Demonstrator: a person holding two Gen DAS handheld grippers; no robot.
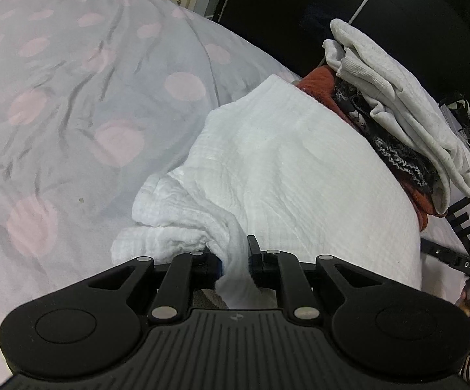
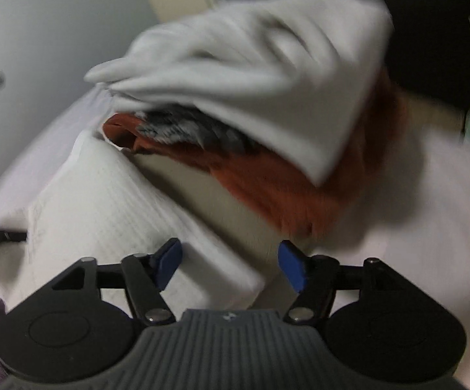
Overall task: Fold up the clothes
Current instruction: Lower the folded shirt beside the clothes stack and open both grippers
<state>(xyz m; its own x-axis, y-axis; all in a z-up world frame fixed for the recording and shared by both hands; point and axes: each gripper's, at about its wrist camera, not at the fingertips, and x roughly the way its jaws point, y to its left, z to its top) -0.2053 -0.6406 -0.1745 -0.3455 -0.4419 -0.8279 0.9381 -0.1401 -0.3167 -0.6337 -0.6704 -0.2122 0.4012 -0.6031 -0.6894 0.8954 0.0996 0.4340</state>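
A white crinkled garment point(image 1: 286, 175) lies folded on the bed. My left gripper point(image 1: 235, 261) is shut on a bunched edge of it at its near end. The same white garment shows in the right wrist view point(image 2: 111, 195), blurred, at lower left. My right gripper point(image 2: 230, 265) is open and empty, its blue pads point(image 2: 170, 261) just above the garment's near corner. Behind it lies a stack of folded clothes: a light grey piece point(image 2: 251, 74) on top, a black patterned piece point(image 1: 387, 139), and a rust-red piece point(image 2: 283, 188) at the bottom.
The bed cover point(image 1: 82, 104) is grey with pink dots and stretches to the left. Dark furniture point(image 1: 397, 6) stands behind the stack. The other gripper's black tip point(image 1: 455, 260) shows at the right edge.
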